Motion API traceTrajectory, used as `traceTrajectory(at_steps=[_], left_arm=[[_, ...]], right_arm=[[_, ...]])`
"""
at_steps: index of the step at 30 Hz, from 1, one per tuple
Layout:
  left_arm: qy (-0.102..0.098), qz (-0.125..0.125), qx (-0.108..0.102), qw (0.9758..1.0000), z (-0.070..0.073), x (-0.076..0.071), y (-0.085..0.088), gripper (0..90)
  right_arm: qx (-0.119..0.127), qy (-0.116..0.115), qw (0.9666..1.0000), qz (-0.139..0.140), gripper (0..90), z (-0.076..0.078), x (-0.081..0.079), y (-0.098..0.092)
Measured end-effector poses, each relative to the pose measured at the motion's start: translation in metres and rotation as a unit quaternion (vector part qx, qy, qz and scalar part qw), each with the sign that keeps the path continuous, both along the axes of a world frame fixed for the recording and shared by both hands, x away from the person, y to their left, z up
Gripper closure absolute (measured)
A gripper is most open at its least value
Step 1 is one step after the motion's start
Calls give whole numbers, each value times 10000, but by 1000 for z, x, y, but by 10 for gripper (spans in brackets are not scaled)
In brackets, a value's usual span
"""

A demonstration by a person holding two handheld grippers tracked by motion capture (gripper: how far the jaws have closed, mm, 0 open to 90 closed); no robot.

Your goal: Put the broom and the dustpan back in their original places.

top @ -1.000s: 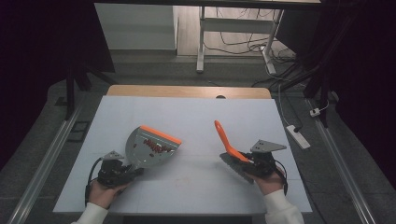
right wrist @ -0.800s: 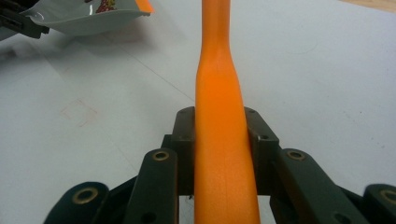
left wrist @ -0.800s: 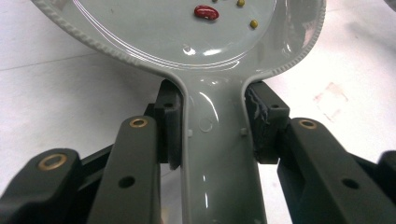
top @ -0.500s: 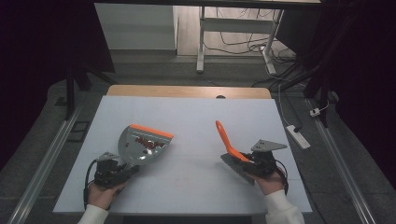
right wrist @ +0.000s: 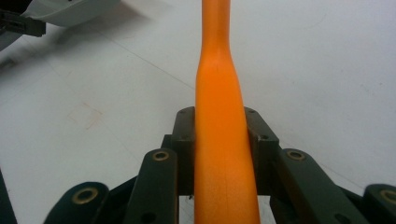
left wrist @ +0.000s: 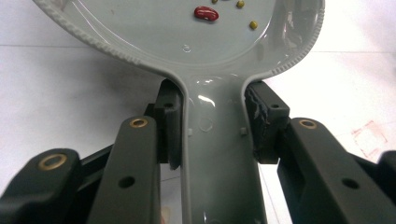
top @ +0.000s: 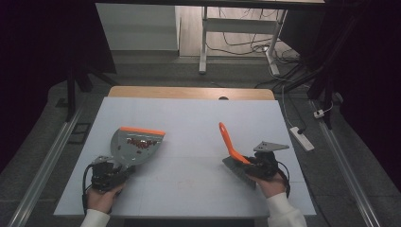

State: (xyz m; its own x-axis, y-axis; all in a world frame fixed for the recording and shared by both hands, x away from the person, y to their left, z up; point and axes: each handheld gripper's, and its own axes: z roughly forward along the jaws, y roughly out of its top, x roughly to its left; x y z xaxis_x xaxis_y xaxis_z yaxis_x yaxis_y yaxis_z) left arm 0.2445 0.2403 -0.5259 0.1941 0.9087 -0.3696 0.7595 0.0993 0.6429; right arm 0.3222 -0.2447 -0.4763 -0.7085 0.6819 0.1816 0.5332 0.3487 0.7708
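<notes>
A person at a white table point(top: 198, 118) holds a grey dustpan point(top: 134, 146) in the left tongs point(top: 115, 171) and an orange-handled brush point(top: 230, 147) in the right tongs point(top: 249, 168), the two tools well apart on the near half of the table. The left tongs are clamped on the dustpan's grey handle point(left wrist: 219, 154), one pad point(left wrist: 169, 122) on either side of its neck, so the pan runs straight on from the tongs toward the far edge, its orange lip point(top: 142, 131) leading. In its bowl lie a red bean point(left wrist: 206, 13) and a few small yellowish grains point(left wrist: 252, 24); from above, a reddish scatter point(top: 140, 142) sits just behind the lip.

The right tongs grip the brush, with the orange handle point(right wrist: 219, 140) between their pads point(right wrist: 184, 140). From above, the handle rises tilted toward the far edge and the table's middle, while the grey head point(top: 238, 169) sits low by the tongs near the right front corner. Pan and brush thus lie side by side rather than mouth to bristle: the pan's long axis points away from the person, and any sweeping into it would likely mean bringing the brush leftward across the bare middle of the table.

The tabletop is smooth and white, with faint reddish marks point(top: 185, 182) near the front edge and a wooden strip point(top: 189, 92) along the far edge. Beyond, a dim room shows a grey floor, a white stand point(top: 204, 42), trailing cables and a power strip point(top: 301, 138) to the right.
</notes>
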Motion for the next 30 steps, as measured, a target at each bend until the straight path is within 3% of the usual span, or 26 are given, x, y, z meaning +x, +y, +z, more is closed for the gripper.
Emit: traceTrajectory(at_steps=[7, 12, 14, 18, 30], left_arm=[[119, -42, 55, 9999, -4, 3, -2, 617], [128, -66, 116, 9998, -5, 4, -4, 617], [142, -66, 142, 9998, -5, 4, -4, 617], [178, -54, 157, 9997, -7, 5, -5, 617], [332, 52, 180, 9993, -11, 8, -9, 613]], right_arm=[[68, 302, 9994, -129, 704, -8, 5, -5], [-31, 434, 9986, -312, 704, -14, 13, -9], [73, 529, 9979, -354, 704, -15, 16, -12], [123, 579, 9974, -400, 701, -17, 20, -15], [-159, 556, 9967, -576, 646, -22, 32, -19]])
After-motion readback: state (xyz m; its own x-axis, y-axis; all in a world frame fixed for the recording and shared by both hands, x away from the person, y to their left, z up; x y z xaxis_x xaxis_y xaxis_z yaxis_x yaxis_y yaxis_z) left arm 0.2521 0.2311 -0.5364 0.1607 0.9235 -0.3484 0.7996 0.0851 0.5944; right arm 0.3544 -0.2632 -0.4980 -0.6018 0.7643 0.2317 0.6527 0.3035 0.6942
